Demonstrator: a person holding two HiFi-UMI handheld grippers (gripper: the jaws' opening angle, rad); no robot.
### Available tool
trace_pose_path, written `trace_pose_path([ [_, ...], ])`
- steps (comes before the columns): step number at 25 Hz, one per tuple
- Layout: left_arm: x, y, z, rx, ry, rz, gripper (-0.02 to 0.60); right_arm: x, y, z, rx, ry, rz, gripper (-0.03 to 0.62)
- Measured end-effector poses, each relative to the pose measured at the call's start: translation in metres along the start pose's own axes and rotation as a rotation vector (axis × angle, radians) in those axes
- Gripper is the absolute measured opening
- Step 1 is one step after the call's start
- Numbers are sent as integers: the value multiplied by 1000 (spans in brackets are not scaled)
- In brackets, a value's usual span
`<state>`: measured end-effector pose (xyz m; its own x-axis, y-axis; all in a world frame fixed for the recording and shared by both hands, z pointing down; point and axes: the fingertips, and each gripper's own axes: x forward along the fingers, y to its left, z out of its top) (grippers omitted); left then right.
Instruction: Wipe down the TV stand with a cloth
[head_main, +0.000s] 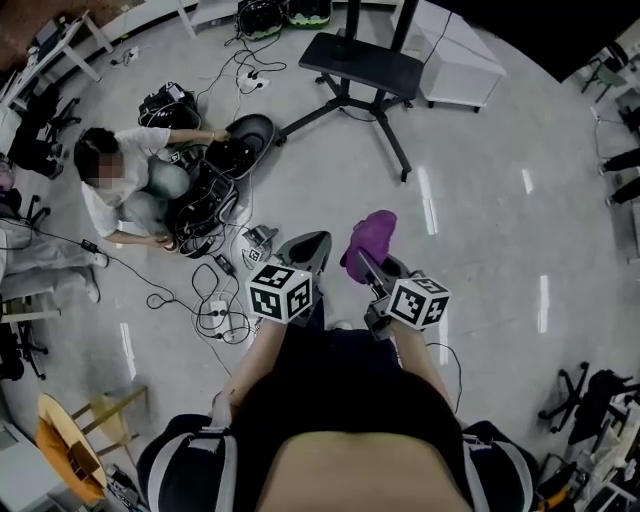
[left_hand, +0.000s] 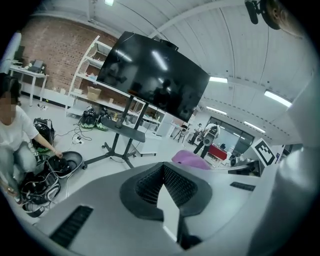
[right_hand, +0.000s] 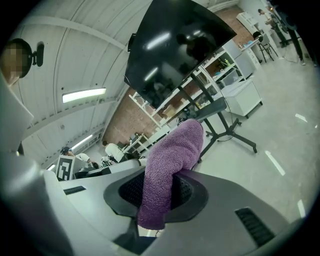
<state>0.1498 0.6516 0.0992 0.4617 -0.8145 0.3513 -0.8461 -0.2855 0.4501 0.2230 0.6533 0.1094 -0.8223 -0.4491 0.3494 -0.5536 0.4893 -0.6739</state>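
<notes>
The TV stand (head_main: 362, 68) rises from the grey floor ahead of me, with a black shelf and splayed wheeled legs. It carries a large black screen (left_hand: 152, 75), also seen in the right gripper view as a screen (right_hand: 175, 45). My right gripper (head_main: 368, 262) is shut on a purple cloth (head_main: 370, 240), which bulges up out of the jaws as a folded cloth (right_hand: 172, 160). My left gripper (head_main: 312, 245) is held beside it, jaws shut and holding nothing. Both grippers hang in the air well short of the stand.
A person (head_main: 125, 185) sits on the floor at the left among black bags and cables (head_main: 205, 205). A white cabinet (head_main: 455, 55) stands behind the stand. A wooden stool (head_main: 75, 440) is at lower left, office chairs (head_main: 590, 395) at right, and shelving (left_hand: 90, 75) along the brick wall.
</notes>
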Motion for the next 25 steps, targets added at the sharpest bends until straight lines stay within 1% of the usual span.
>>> trace_pose_path([
  [7, 29, 27, 38, 11, 9, -40, 5, 38, -7, 36, 0, -7, -32, 89],
  [10, 38, 43, 51, 18, 20, -47, 5, 55, -11, 49, 3, -11, -48, 89],
  [13, 45, 60, 62, 17, 31, -47, 5, 72, -10, 61, 4, -18, -46, 89],
  [17, 51, 78, 73, 22, 39, -71, 5, 93, -7, 67, 13, -24, -53, 89],
  [21, 55, 97, 78, 34, 61, -93, 5, 115, -9, 64, 46, -29, -74, 89],
  [25, 60, 112, 87, 39, 74, -110, 5, 134, -8, 72, 63, -43, -78, 89],
])
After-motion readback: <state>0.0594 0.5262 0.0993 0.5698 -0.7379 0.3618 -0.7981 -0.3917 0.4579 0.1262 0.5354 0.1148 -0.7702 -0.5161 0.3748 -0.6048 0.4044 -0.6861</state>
